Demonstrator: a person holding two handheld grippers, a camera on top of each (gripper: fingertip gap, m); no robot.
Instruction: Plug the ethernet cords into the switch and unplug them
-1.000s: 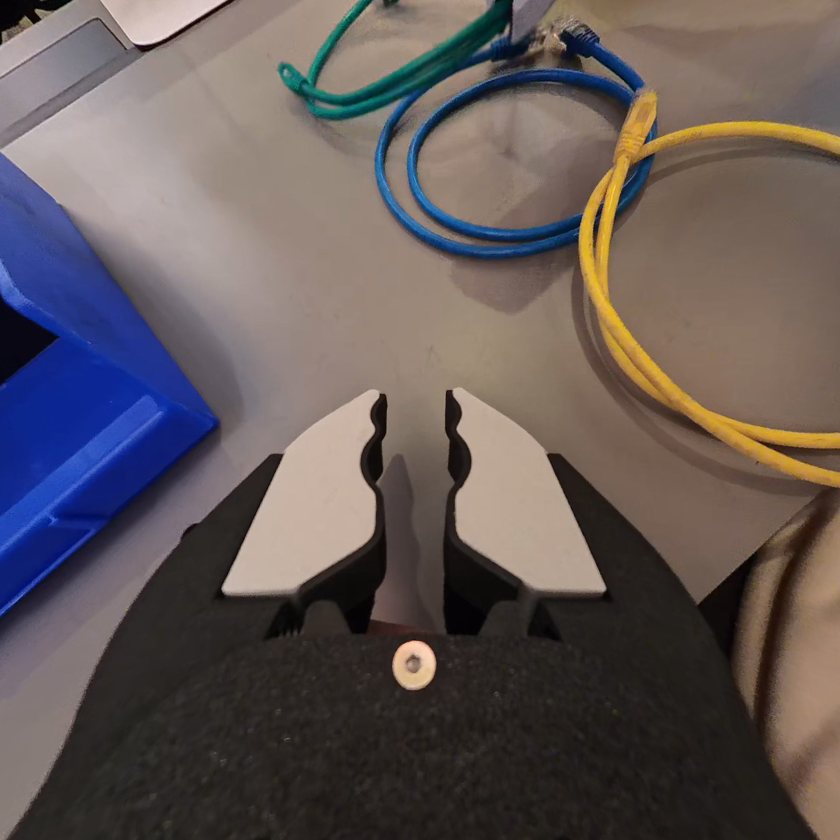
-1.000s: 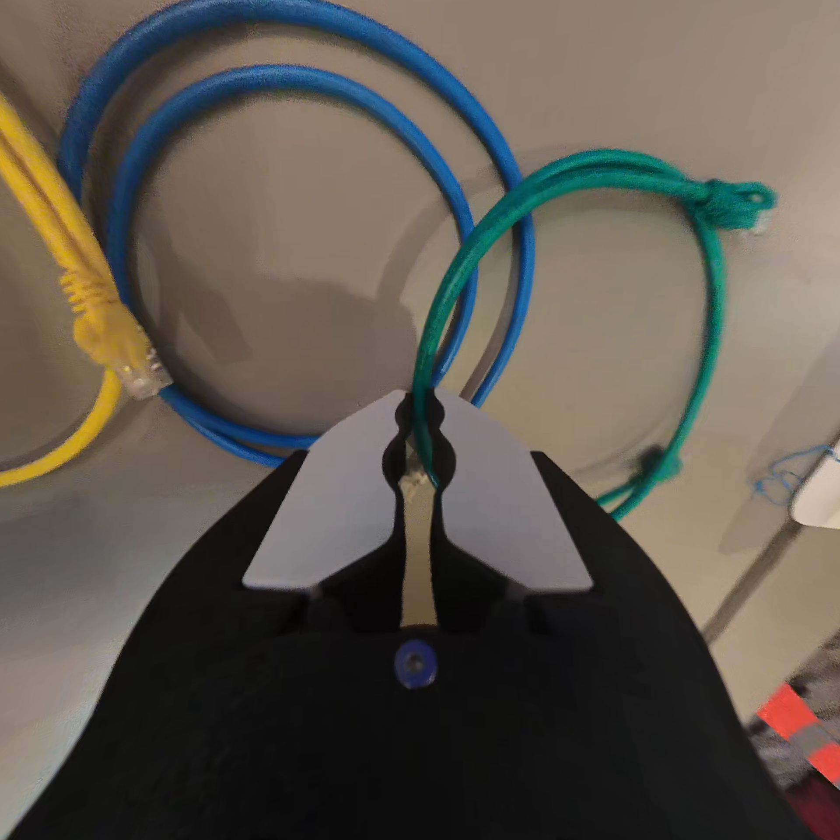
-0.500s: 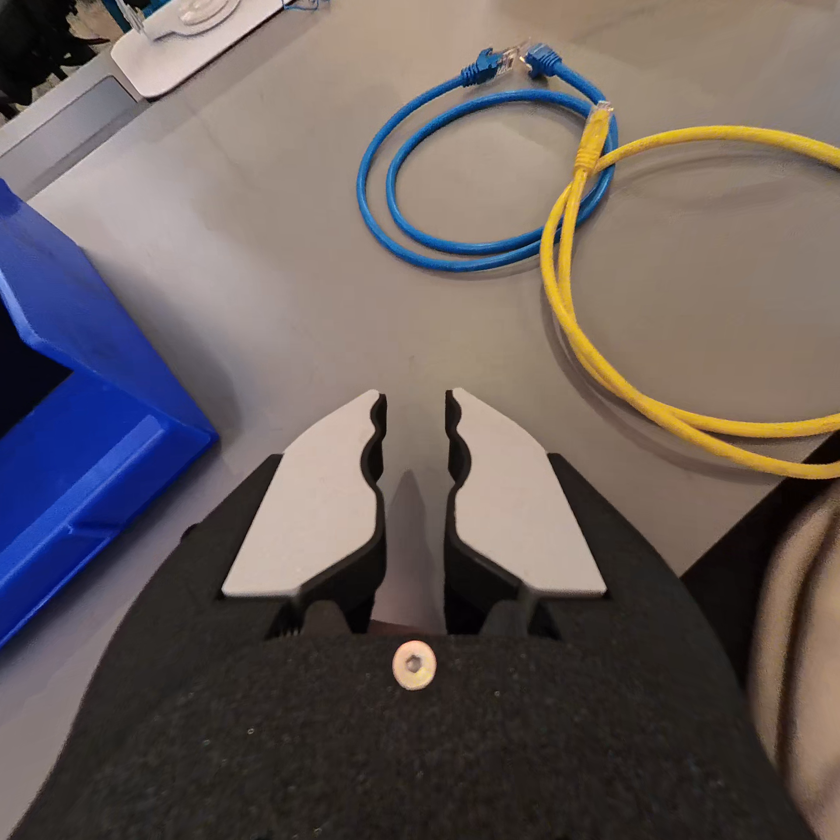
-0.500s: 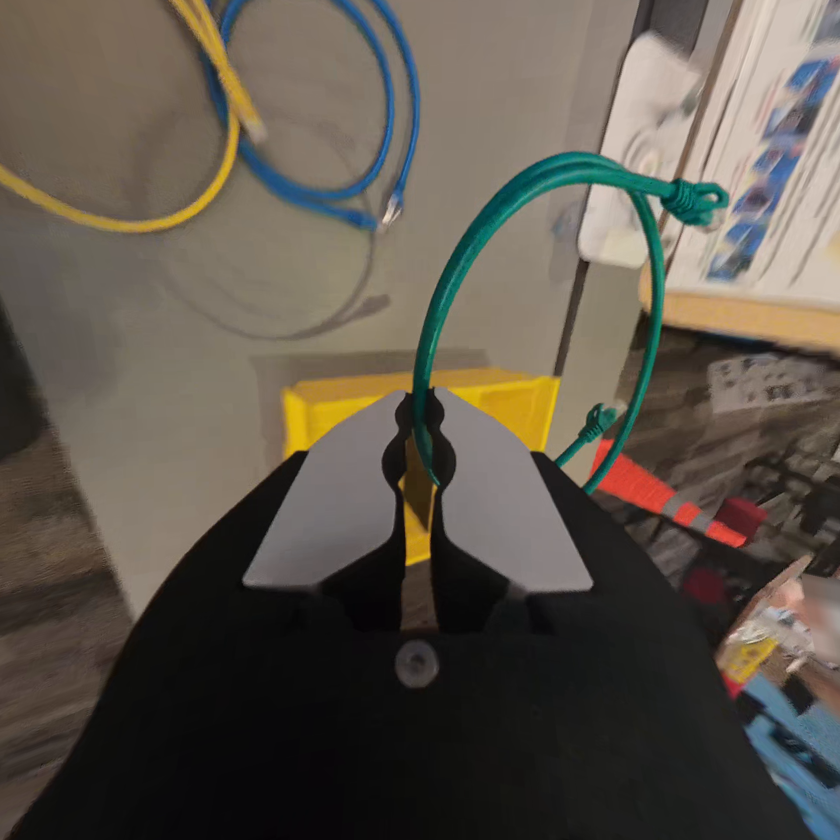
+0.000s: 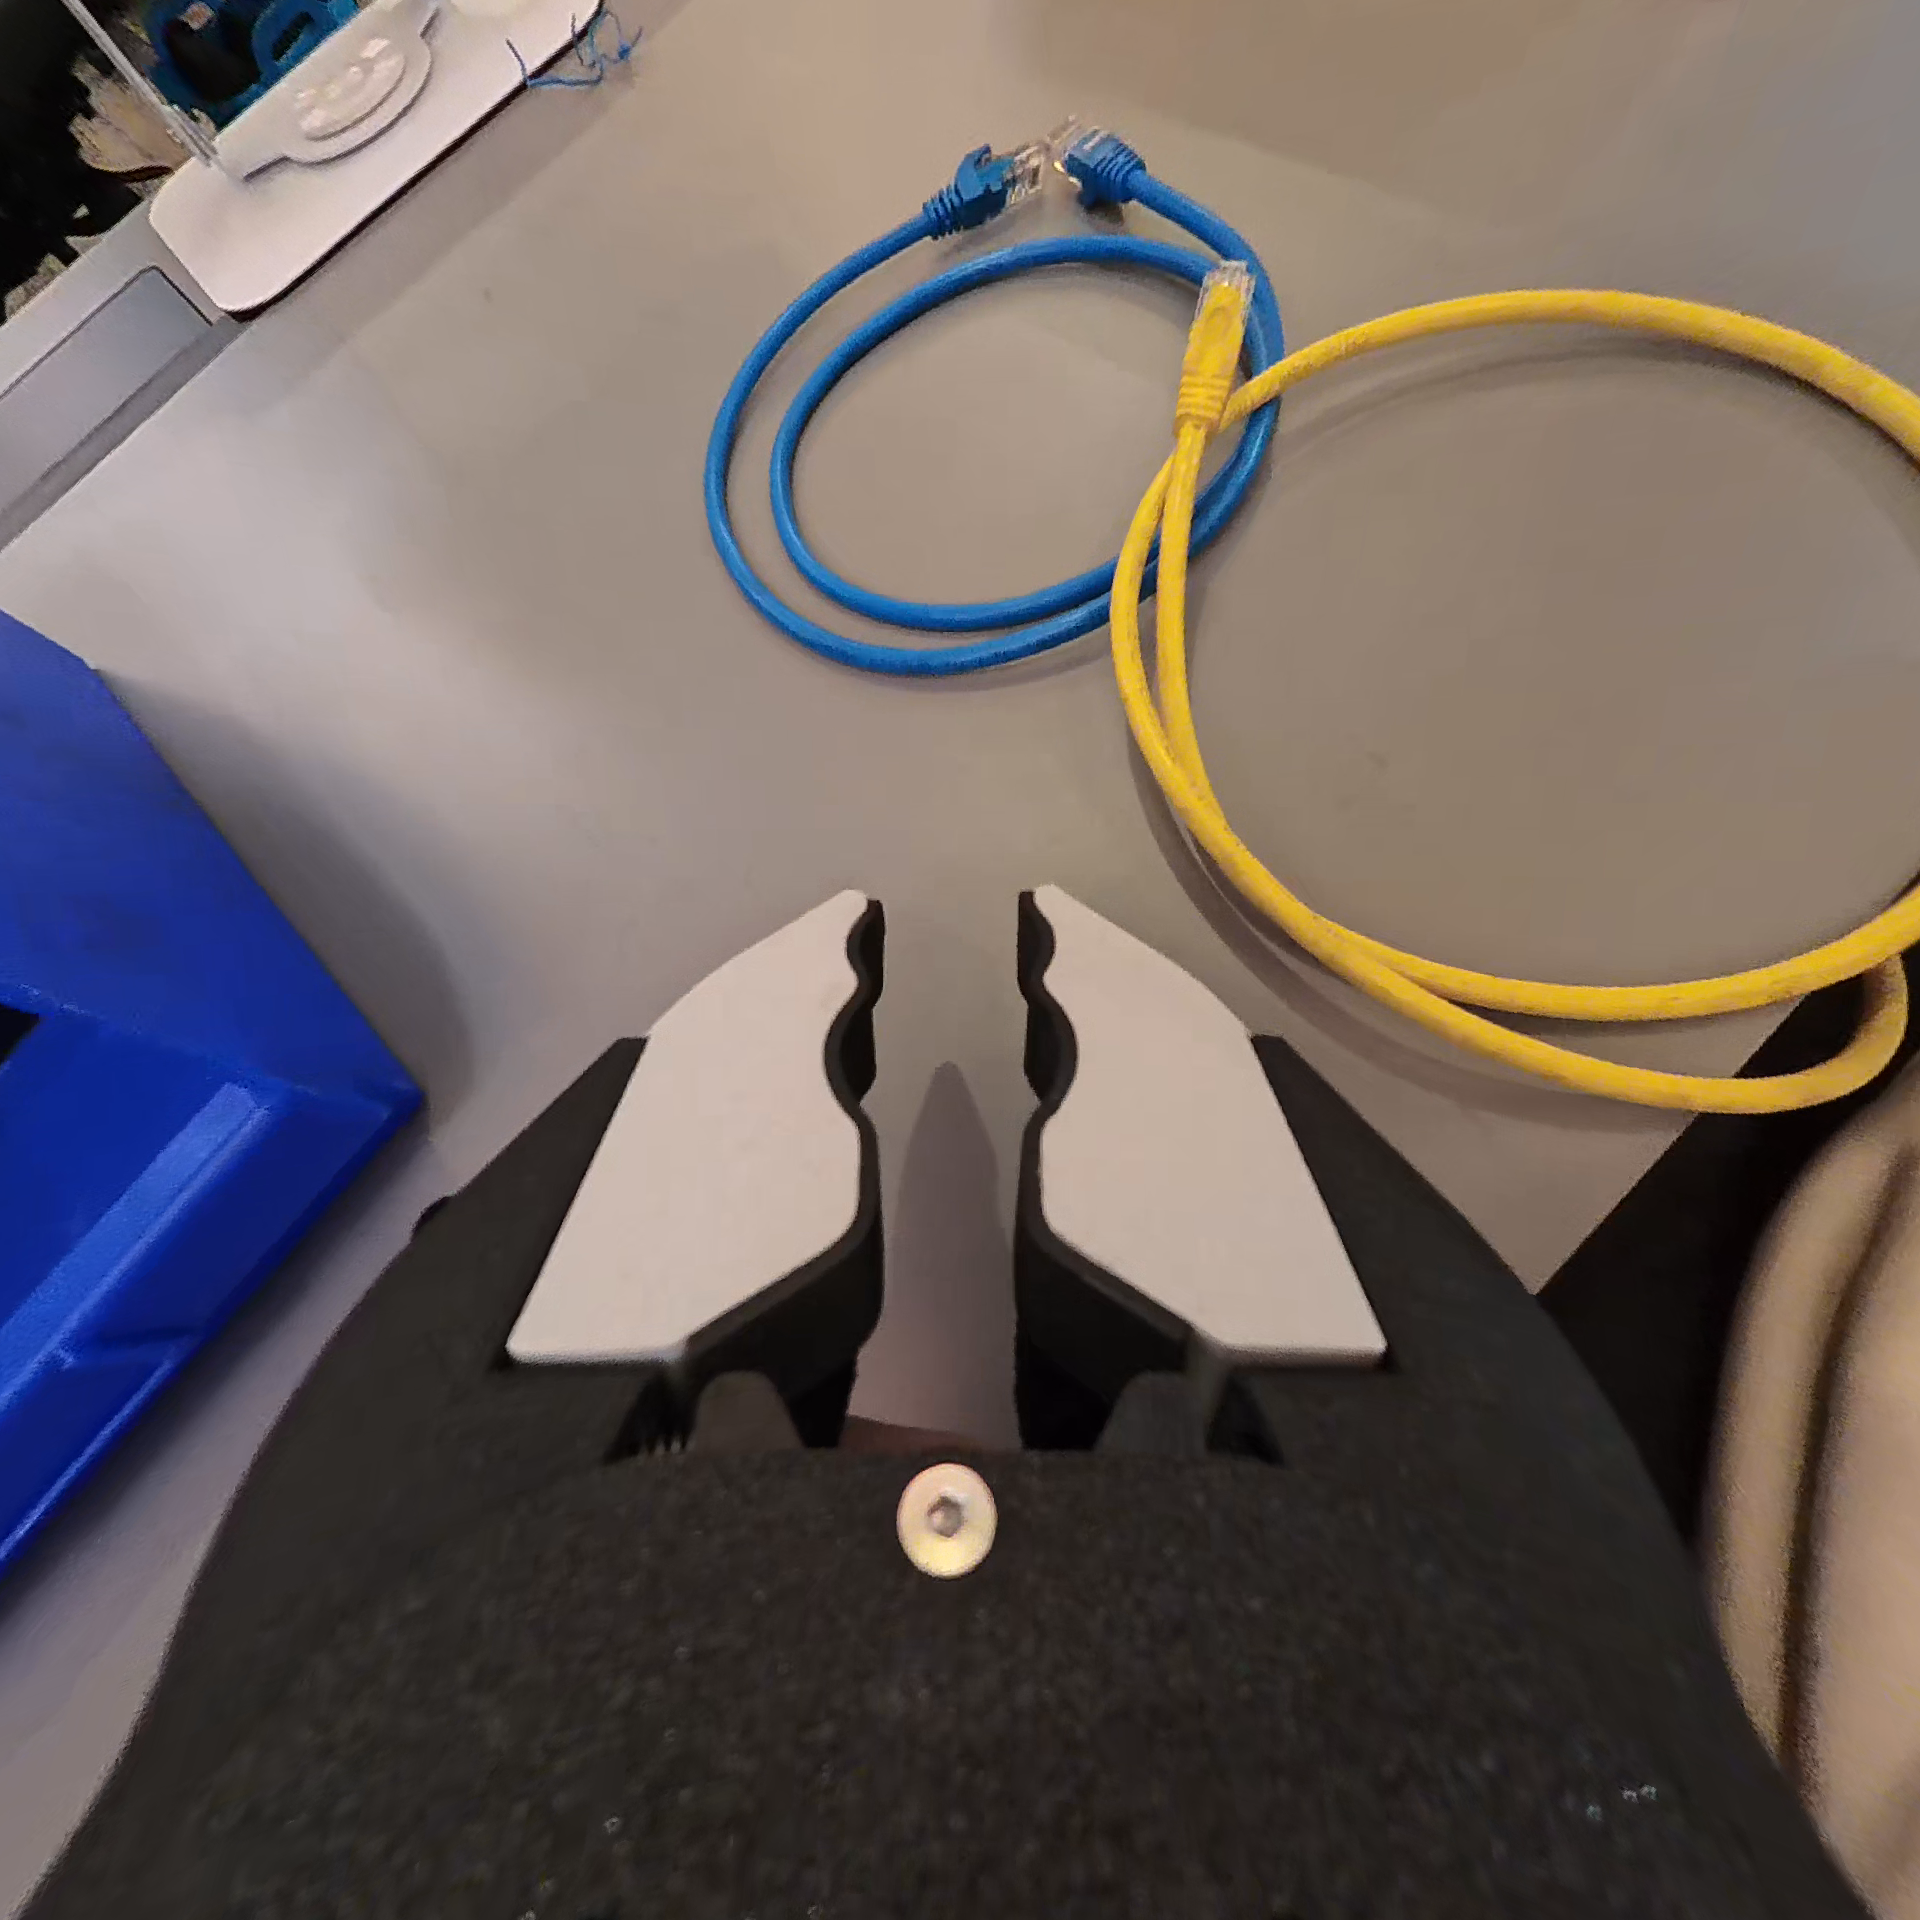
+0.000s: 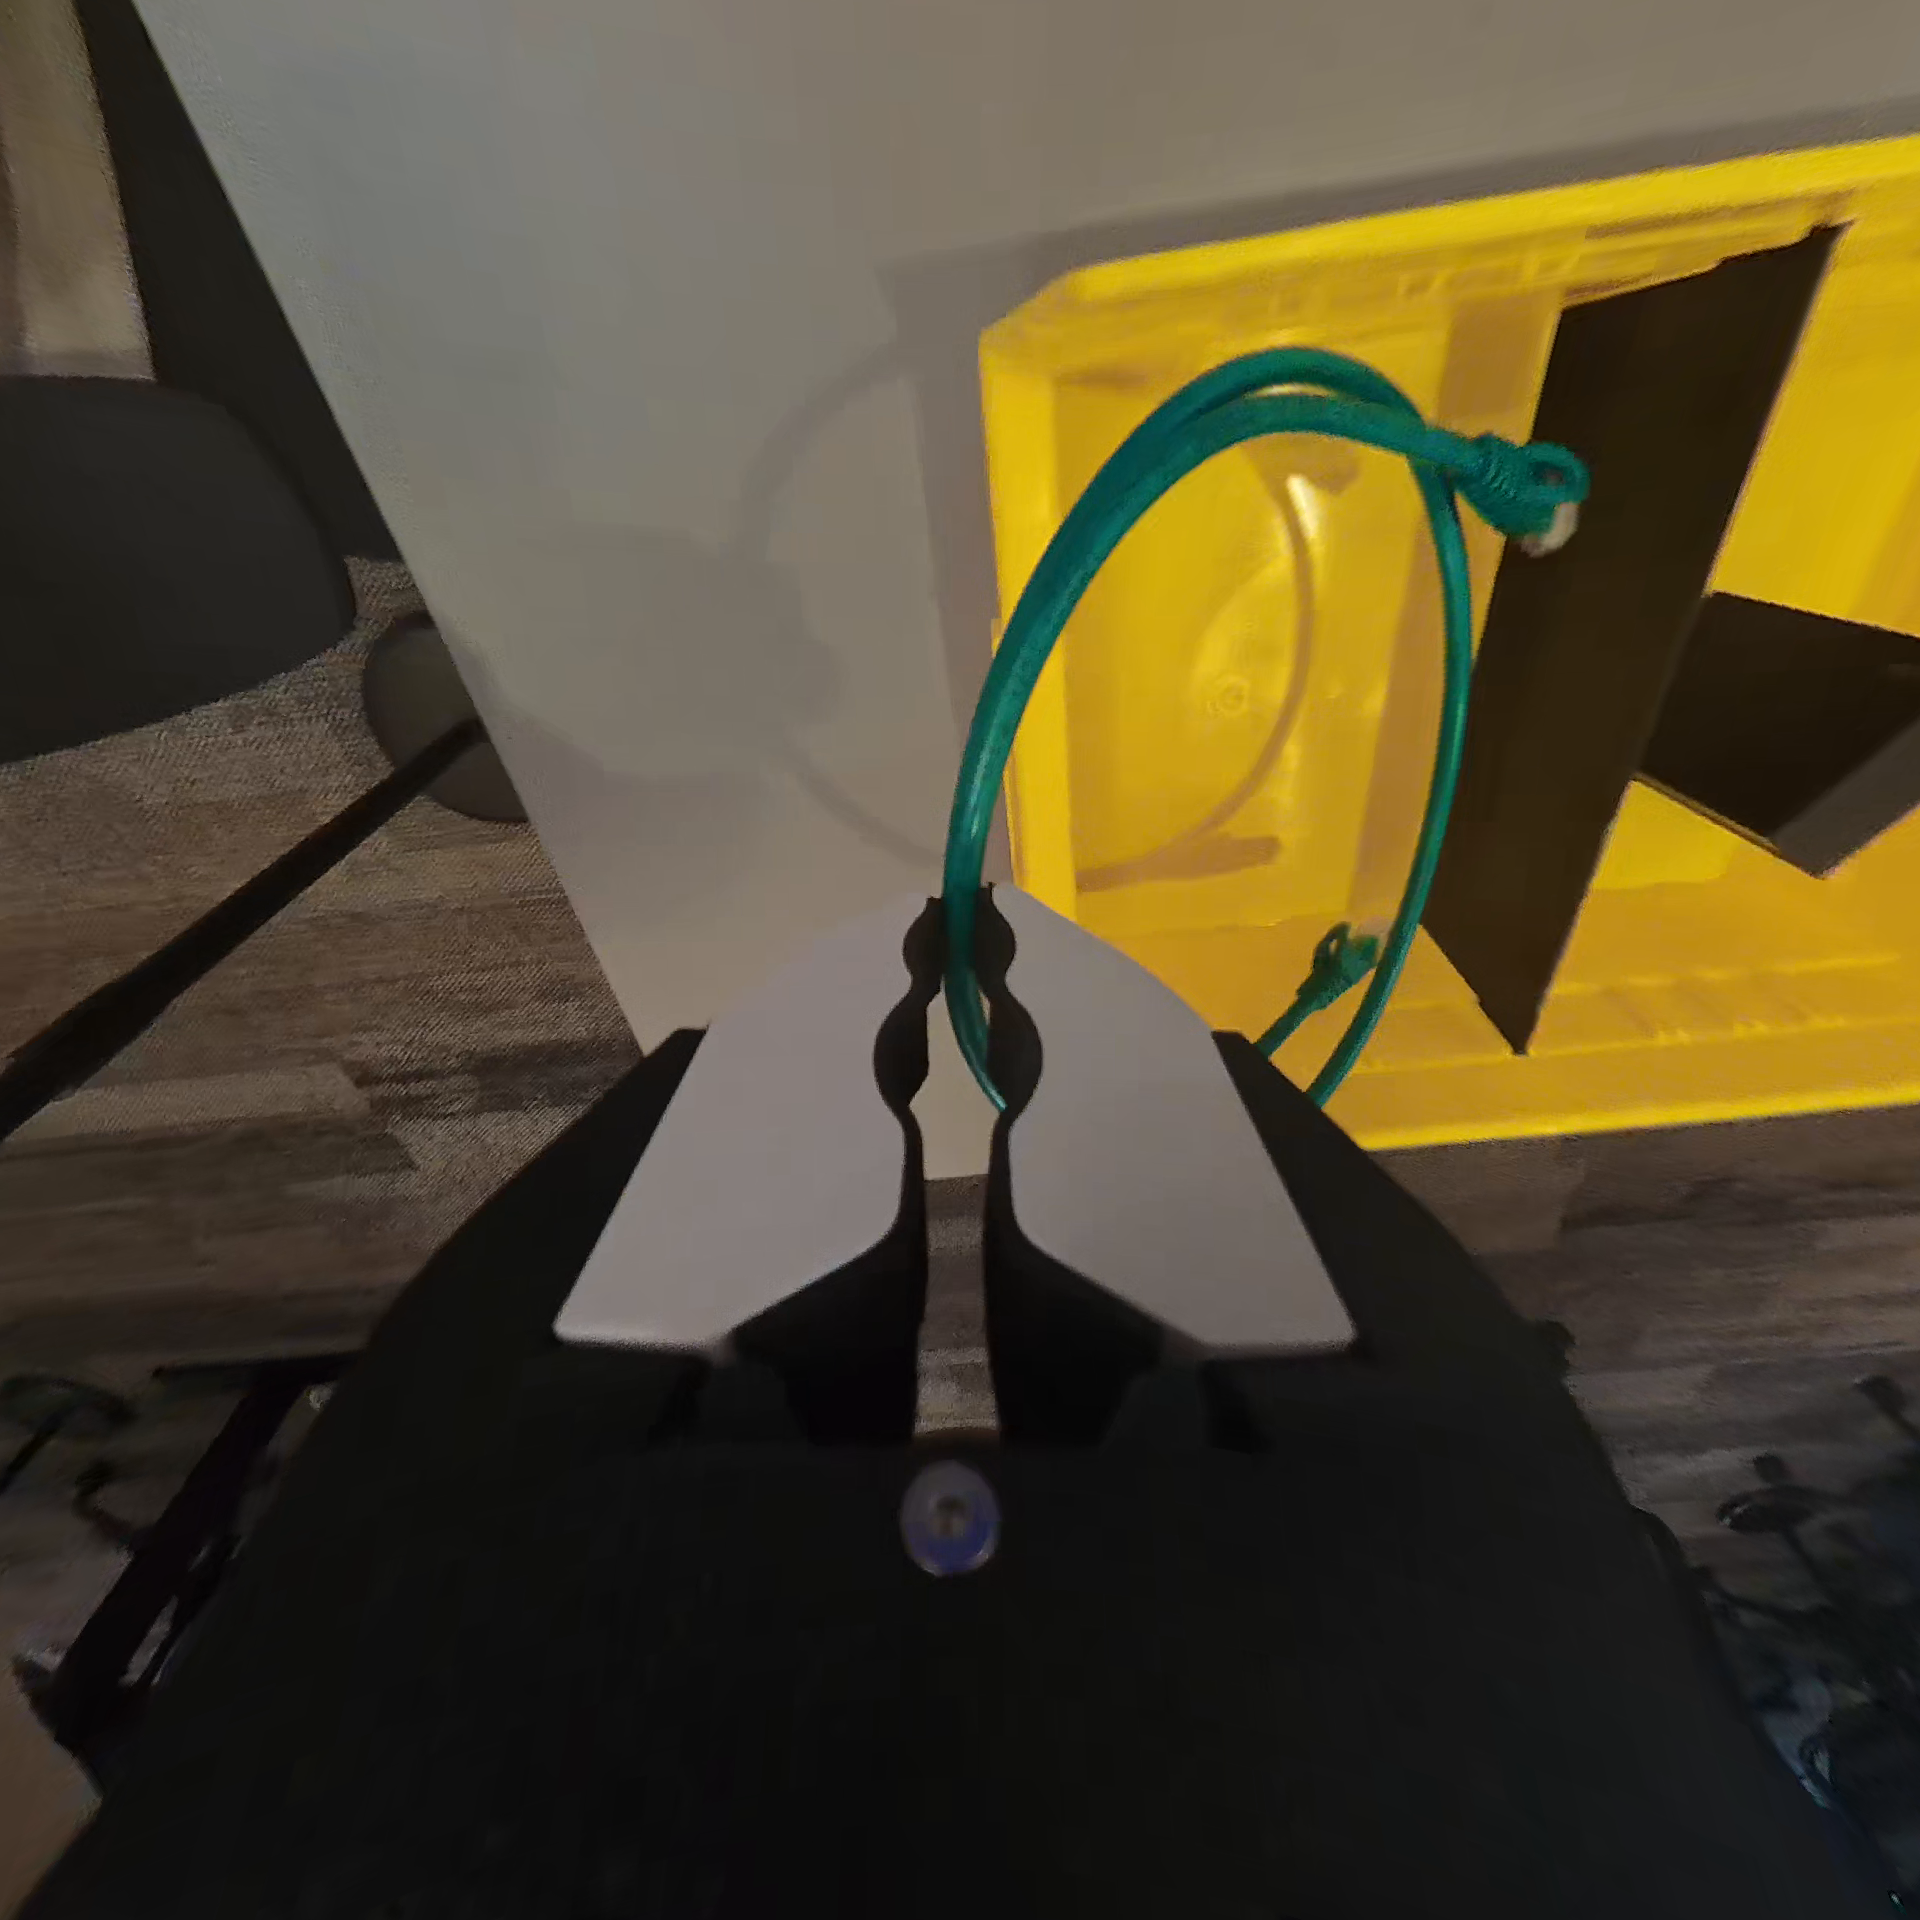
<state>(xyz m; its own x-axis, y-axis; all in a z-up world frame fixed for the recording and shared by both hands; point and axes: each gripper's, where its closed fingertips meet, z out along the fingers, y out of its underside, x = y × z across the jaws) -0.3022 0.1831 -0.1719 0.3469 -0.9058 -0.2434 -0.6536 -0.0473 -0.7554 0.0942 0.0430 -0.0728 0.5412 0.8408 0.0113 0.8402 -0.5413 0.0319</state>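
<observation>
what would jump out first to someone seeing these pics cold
The green cord arcs up in a loop from the shut right gripper, in front of a bright yellow bin. In the left wrist view, coiled blue cord and yellow cord overlap on the grey table, beyond the open left gripper.

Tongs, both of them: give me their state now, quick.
Left tongs: open, holding nothing.
Right tongs: shut on the green cord.

- A grey counter (image 5: 436, 582) is seen, with a coiled blue cord (image 5: 831, 613) laid flat on it.
- A coiled yellow cord (image 5: 1164, 727) is laid across the blue one's right side.
- A blue bin (image 5: 156, 1039) is set at the left.
- A yellow bin (image 6: 1143, 582) is set near the counter's edge.
</observation>
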